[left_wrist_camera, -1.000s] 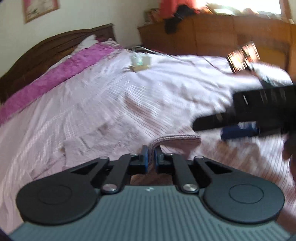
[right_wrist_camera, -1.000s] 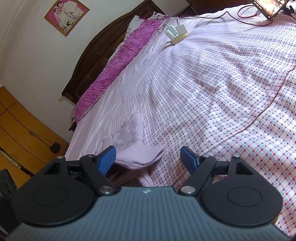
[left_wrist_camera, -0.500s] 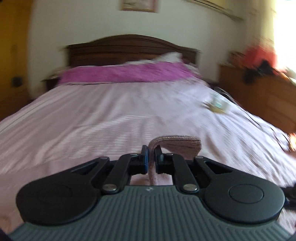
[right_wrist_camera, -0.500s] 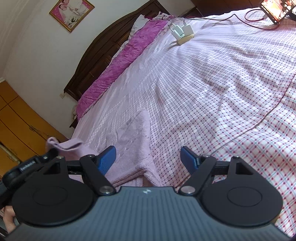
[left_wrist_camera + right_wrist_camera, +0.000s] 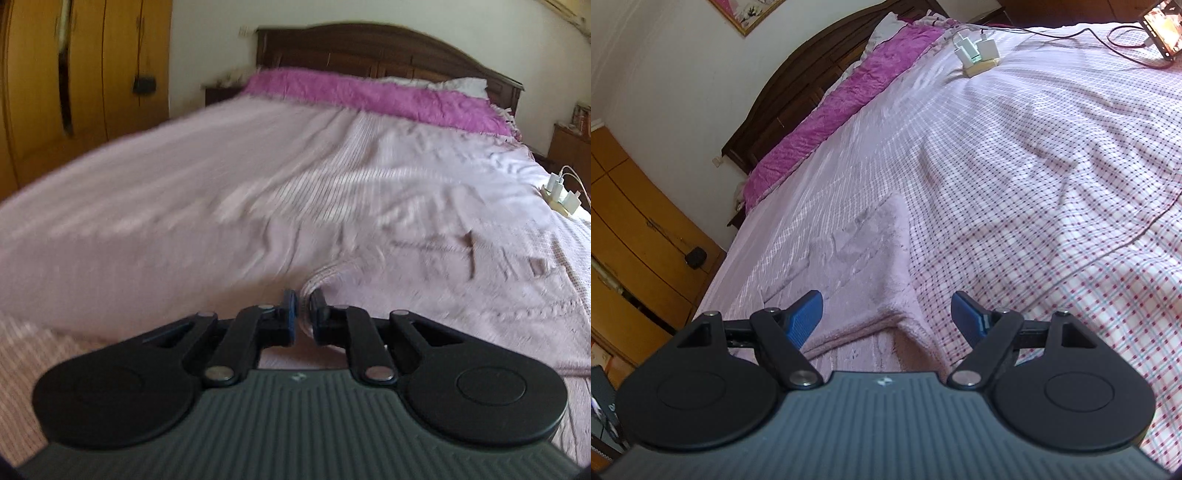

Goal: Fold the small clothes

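A small pale pink fleece garment [image 5: 871, 258] lies spread on the checked bedsheet [image 5: 1034, 184]. In the left wrist view the same garment [image 5: 443, 280] stretches away to the right, and its ribbed hem curls up between the fingers of my left gripper [image 5: 303, 306]. Those jaws are just starting to open, with the hem still caught between the pads. My right gripper [image 5: 886, 304] hangs open, low over the near, creased end of the garment, and nothing is between its blue pads [image 5: 807, 314].
White charger plugs on a strip [image 5: 977, 51] lie far up the bed, with cables running to a lit phone [image 5: 1163, 29]. A magenta blanket [image 5: 369, 96] lies before the dark headboard [image 5: 369, 44]. A wooden wardrobe [image 5: 85, 70] stands left of the bed.
My left gripper swung to the left with the hem in it, drawing the bunched garment out flat. It has left the right wrist view. The right gripper barely moved and stayed open.
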`<action>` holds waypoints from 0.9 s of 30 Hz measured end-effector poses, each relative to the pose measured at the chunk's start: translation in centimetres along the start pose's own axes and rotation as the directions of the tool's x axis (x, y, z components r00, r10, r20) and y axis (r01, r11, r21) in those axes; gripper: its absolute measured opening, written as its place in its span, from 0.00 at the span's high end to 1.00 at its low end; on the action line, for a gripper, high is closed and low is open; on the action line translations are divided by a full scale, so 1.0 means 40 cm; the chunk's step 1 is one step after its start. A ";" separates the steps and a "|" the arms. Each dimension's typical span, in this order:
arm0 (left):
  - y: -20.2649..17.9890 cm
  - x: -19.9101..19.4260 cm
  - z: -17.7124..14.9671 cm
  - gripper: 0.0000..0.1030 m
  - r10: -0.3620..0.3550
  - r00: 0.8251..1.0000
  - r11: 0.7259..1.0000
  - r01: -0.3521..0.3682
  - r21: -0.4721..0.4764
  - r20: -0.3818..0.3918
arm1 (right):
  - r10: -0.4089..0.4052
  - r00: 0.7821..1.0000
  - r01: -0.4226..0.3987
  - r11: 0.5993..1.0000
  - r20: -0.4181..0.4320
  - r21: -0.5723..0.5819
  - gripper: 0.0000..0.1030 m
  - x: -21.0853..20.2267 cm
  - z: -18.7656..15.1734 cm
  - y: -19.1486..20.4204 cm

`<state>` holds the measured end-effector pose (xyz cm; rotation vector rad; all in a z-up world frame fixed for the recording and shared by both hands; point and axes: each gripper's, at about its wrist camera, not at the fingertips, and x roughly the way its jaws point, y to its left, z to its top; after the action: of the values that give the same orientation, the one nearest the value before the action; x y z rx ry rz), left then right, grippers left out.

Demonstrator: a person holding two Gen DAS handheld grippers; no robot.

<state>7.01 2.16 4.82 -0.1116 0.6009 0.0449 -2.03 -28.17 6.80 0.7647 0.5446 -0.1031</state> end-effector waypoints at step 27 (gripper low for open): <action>0.178 -0.011 0.014 0.61 -0.060 0.998 0.988 0.056 -0.142 -0.025 | 0.050 0.994 -0.038 0.991 -0.094 0.127 0.22 0.128 -0.040 0.039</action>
<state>6.44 9.29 4.88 -0.2674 0.6233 0.0296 2.12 -25.42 4.25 0.9068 0.6177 -0.0595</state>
